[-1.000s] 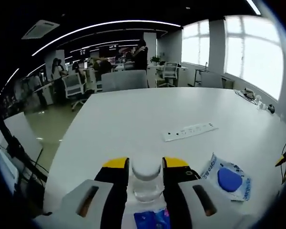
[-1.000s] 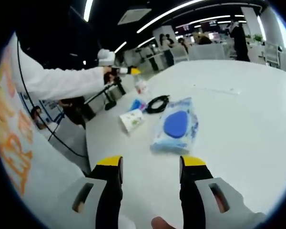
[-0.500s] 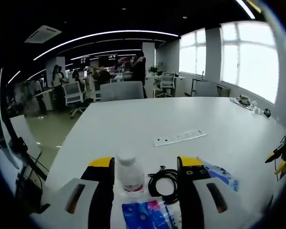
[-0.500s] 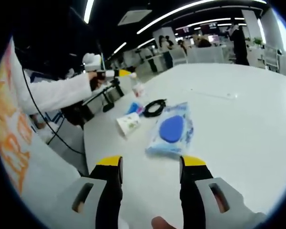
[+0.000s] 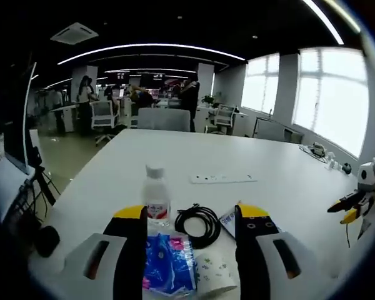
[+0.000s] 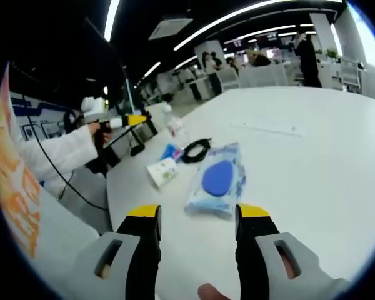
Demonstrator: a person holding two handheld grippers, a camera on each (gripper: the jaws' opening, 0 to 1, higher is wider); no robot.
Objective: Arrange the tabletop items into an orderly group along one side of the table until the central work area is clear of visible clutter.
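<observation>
White tabletop runs wide and mostly bare toward the far chairs, with a long power strip lying alone out in the middle. Nearer the edge, the things are gathering into one cluster. Biggest of them is the wet-wipes pack with its blue oval lid, lying flat just ahead of the right gripper, whose jaws stand apart with nothing between them. Next comes the blue tissue packet, then a coil of black cable, a paper cup on its side, and the small water bottle.

That bottle is what has changed. A second ago it sat clamped between the jaws of the left gripper; half a second ago the jaws had spread and it stood loose between them. Now it stands upright on the table, well clear of the tips, beside the cable and just beyond the tissue packet, and the left gripper has drawn back, jaws wide and empty. In the right gripper view the left gripper hangs in the air off the table's edge.

So the bottle looks placed. Judging by the layout, the wipes pack and the stray power strip are probably what remains to be brought in.
</observation>
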